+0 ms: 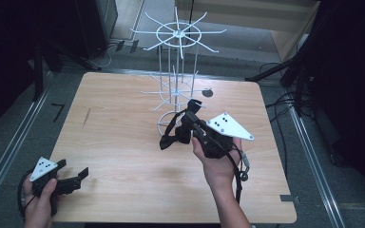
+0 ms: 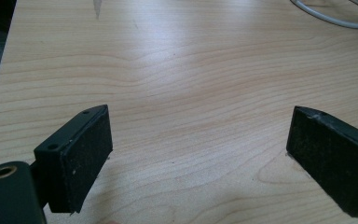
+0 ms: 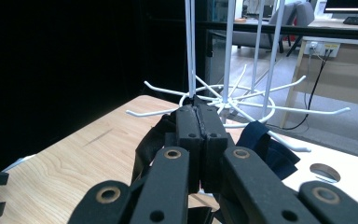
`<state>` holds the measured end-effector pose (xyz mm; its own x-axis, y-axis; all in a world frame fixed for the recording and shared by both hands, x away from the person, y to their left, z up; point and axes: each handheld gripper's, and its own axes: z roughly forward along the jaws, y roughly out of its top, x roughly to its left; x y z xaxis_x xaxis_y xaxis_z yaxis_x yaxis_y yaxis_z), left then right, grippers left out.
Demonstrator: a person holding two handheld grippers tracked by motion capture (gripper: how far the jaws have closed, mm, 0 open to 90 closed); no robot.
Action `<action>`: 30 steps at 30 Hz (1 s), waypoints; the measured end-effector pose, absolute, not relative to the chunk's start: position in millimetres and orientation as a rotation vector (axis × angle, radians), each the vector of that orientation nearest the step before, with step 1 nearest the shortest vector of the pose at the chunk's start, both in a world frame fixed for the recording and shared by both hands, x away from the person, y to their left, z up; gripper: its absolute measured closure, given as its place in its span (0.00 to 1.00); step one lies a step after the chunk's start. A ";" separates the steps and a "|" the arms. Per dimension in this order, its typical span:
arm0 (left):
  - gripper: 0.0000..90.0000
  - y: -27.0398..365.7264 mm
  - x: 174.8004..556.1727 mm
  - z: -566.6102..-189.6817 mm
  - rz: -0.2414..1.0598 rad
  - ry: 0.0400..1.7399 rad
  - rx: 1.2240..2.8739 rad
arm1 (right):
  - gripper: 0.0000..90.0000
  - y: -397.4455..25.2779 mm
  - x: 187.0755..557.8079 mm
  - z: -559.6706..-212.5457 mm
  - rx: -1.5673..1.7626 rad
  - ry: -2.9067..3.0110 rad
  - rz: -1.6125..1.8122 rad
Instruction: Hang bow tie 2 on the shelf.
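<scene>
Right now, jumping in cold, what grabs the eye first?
The tall white wire rack with hooked arms stands at the table's far middle. Just in front of its base, the right gripper is shut on a dark strap. The left gripper rests open at the near left corner.

My black right gripper (image 1: 193, 124) clamps a black strap (image 1: 169, 134); white wire rack (image 1: 177, 34); pale wood-grain table (image 1: 119, 156); my left gripper (image 1: 72, 175) black with grey plate.
</scene>
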<state>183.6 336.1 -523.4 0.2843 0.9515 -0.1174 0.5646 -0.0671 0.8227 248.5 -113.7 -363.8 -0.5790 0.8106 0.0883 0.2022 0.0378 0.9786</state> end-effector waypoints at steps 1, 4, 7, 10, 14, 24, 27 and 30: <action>0.08 335.9 183.6 -523.4 0.600 1.385 1.742 | 1.00 -113.5 248.7 -363.4 1.021 1.819 1.575; 0.08 335.9 183.6 -523.5 0.601 1.385 1.741 | 1.00 -112.0 251.1 -362.3 1.018 1.820 1.574; 0.08 336.0 183.6 -523.4 0.601 1.385 1.742 | 1.00 -110.7 253.1 -361.7 1.019 1.821 1.573; 0.08 335.9 183.6 -523.5 0.601 1.385 1.741 | 1.00 -109.6 256.1 -361.5 1.023 1.821 1.568; 0.08 335.9 183.5 -523.5 0.601 1.384 1.740 | 1.00 -109.6 262.4 -363.5 1.034 1.824 1.554; 0.08 335.9 183.5 -523.5 0.601 1.384 1.742 | 1.00 -106.0 276.8 -372.0 1.071 1.847 1.535; 0.08 335.9 183.5 -523.5 0.601 1.384 1.740 | 1.00 -104.8 280.9 -374.3 1.081 1.848 1.530; 0.08 335.9 183.5 -523.5 0.601 1.383 1.741 | 1.00 -103.8 284.8 -376.3 1.089 1.848 1.526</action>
<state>183.5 335.9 -523.5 0.2844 0.9515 -0.1172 0.5634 -0.0670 0.8234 284.8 -103.8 -376.3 -0.5527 0.8265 0.1070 0.2617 0.0502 0.9638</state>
